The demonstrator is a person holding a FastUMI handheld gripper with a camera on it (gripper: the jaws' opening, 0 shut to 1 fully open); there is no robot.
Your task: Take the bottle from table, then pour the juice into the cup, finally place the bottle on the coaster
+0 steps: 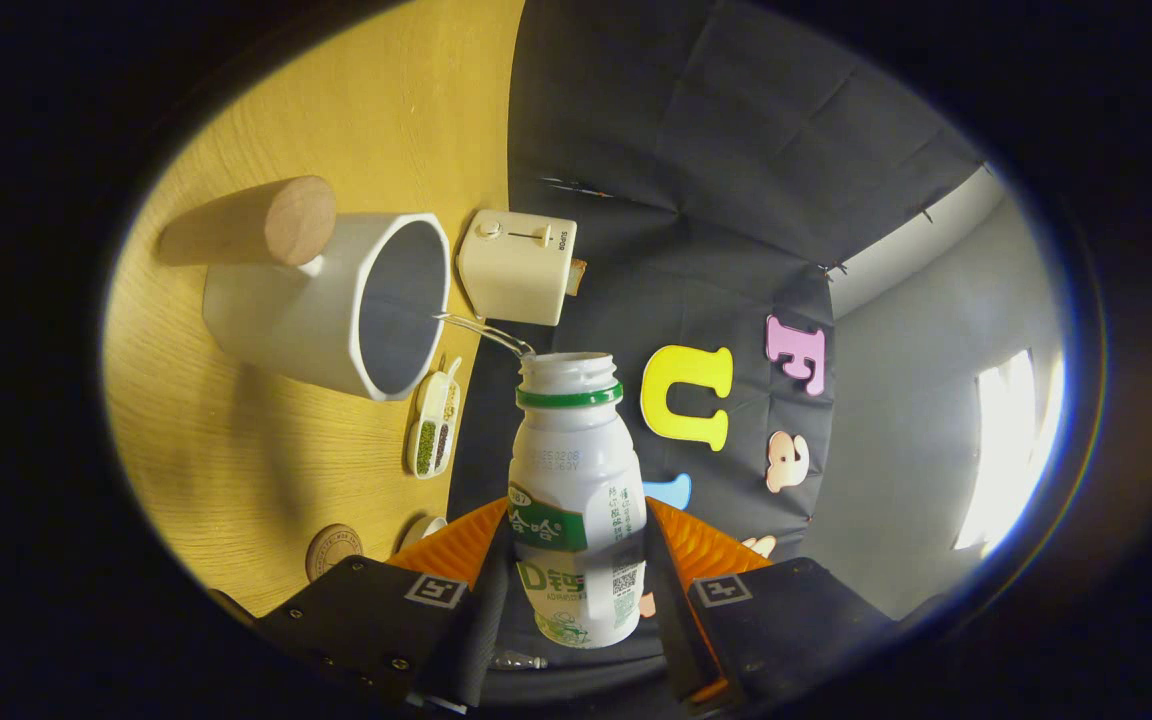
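My gripper (pixel 576 575) is shut on a white plastic bottle (pixel 576 480) with a green neck ring and a green label, both fingers pressing its lower body. The view is rolled about a quarter turn, so the bottle is tipped sideways with its open mouth toward the cup. A thin clear stream (pixel 484 332) runs from the bottle's mouth into the white cup (pixel 336 305), which has a round wooden handle (pixel 266 222). The cup's inside looks grey and its fill level is hidden. A round brown coaster (pixel 333 550) lies on the table close to my left finger.
A cream toaster (pixel 516 265) stands on the wooden table (pixel 266 440) just beyond the cup. A small white tray of green and brown grains (pixel 433 428) lies between the cup and my fingers. The rim of a white dish (pixel 423 527) peeks out near the left finger.
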